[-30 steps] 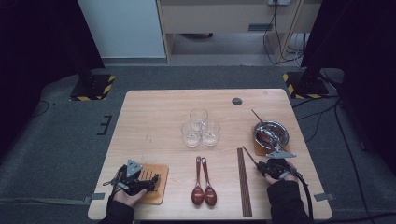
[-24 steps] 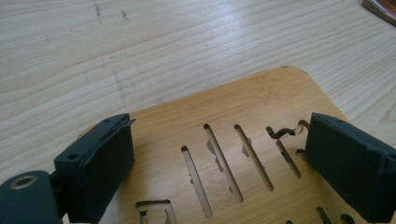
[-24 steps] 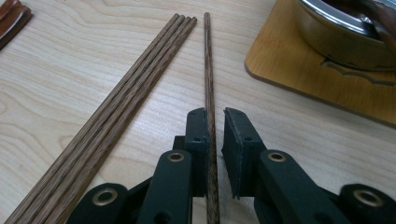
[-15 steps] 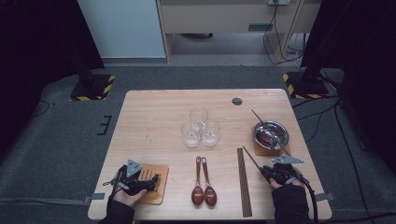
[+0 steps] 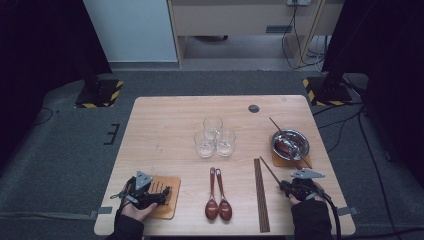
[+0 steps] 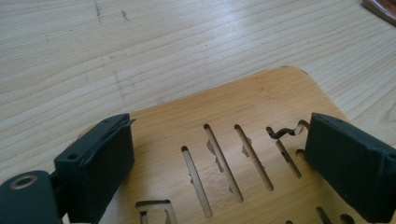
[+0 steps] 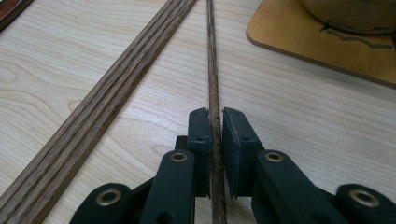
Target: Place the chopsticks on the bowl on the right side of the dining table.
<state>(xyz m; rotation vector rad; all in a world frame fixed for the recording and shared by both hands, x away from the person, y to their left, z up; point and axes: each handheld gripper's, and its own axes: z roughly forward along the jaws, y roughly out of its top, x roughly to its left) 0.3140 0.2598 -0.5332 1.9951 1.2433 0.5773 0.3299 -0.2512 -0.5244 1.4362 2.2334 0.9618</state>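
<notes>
One chopstick (image 7: 214, 79) sits pinched in the right tool (image 7: 215, 114), its long axis running straight ahead, away from the jaws, beside the chopstick bundle (image 7: 112, 98) on the table (image 7: 289, 135). The left tool (image 6: 219, 154) (wide open, gripping nothing) rests over a coaster (image 6: 261, 102).

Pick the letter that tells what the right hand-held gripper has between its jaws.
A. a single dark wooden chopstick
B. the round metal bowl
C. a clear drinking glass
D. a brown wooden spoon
A: in the right gripper view the right hand-held gripper has its jaws shut on a single dark wooden chopstick, which runs ahead beside the bundle of dark wooden chopsticks lying on the table.
</notes>
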